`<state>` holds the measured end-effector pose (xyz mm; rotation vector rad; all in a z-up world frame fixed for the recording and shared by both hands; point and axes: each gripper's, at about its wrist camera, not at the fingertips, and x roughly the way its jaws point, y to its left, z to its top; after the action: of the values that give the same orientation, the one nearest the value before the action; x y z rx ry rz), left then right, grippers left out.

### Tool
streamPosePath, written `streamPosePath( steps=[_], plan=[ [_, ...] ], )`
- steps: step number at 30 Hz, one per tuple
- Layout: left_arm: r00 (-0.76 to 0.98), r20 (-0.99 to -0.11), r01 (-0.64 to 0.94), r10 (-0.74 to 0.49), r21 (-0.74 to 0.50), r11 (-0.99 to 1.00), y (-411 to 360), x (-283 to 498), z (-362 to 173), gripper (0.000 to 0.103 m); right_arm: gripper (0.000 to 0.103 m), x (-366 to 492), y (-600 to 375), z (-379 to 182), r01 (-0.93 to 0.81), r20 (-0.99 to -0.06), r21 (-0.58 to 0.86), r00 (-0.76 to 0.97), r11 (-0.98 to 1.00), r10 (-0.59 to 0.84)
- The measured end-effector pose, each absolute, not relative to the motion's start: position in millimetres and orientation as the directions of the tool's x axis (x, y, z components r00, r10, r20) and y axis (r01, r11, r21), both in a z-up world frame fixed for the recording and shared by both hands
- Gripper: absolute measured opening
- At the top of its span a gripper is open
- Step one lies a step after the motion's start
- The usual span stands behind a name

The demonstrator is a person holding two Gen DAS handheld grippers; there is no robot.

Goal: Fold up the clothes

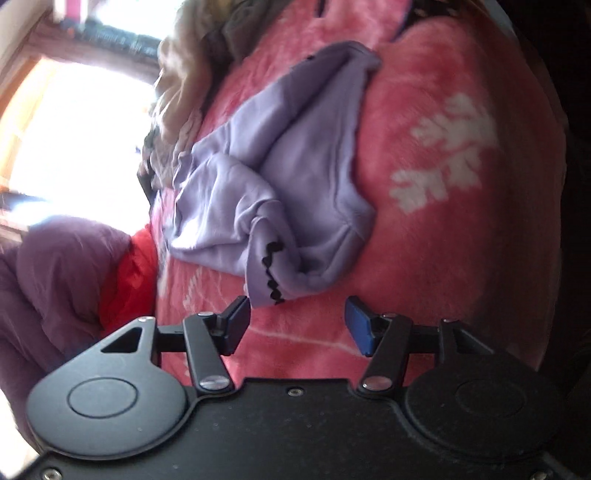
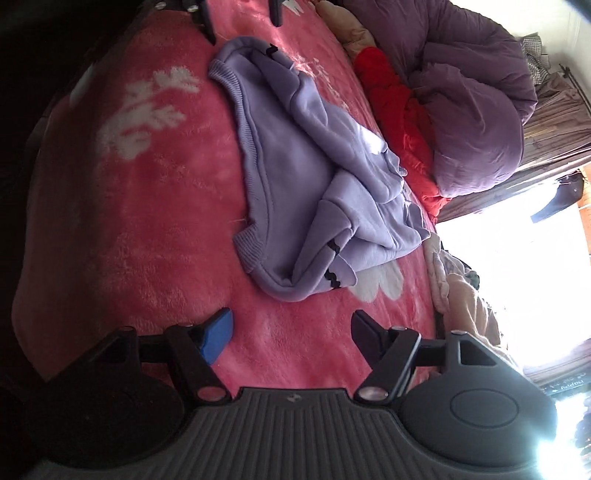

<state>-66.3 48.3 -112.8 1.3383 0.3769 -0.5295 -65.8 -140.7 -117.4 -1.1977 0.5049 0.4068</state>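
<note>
A lilac sweatshirt (image 1: pixel 295 177) with black bow trim lies crumpled on a pink fleece blanket (image 1: pixel 424 240). My left gripper (image 1: pixel 297 321) is open just short of its nearest hem, with nothing between the blue pads. In the right wrist view the same sweatshirt (image 2: pixel 314 177) lies in a rumpled heap on the blanket (image 2: pixel 147 221), ribbed hem toward the left. My right gripper (image 2: pixel 291 332) is open over bare blanket, a short way from the garment's near fold. The left gripper's fingers (image 2: pixel 207 22) show at the top edge beyond the sweatshirt.
A purple quilt (image 2: pixel 480 110) and a red cloth (image 2: pixel 399 110) are bunched along one side of the bed. Beige and grey clothes (image 1: pixel 184 85) are piled by the bright window (image 1: pixel 81 140). The dark bed edge (image 2: pixel 29 110) lies on the opposite side.
</note>
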Motion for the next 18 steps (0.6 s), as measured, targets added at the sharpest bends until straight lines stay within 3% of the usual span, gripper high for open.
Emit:
streamPosePath(
  steps=[18],
  plan=[
    [0.889,-0.416,0.456,-0.191,0.84,0.295,24,-64,-121,0.051,0.066,-57,-129,-124,-0.472,-0.463,-0.812,0.879,0.343,0.113]
  ],
)
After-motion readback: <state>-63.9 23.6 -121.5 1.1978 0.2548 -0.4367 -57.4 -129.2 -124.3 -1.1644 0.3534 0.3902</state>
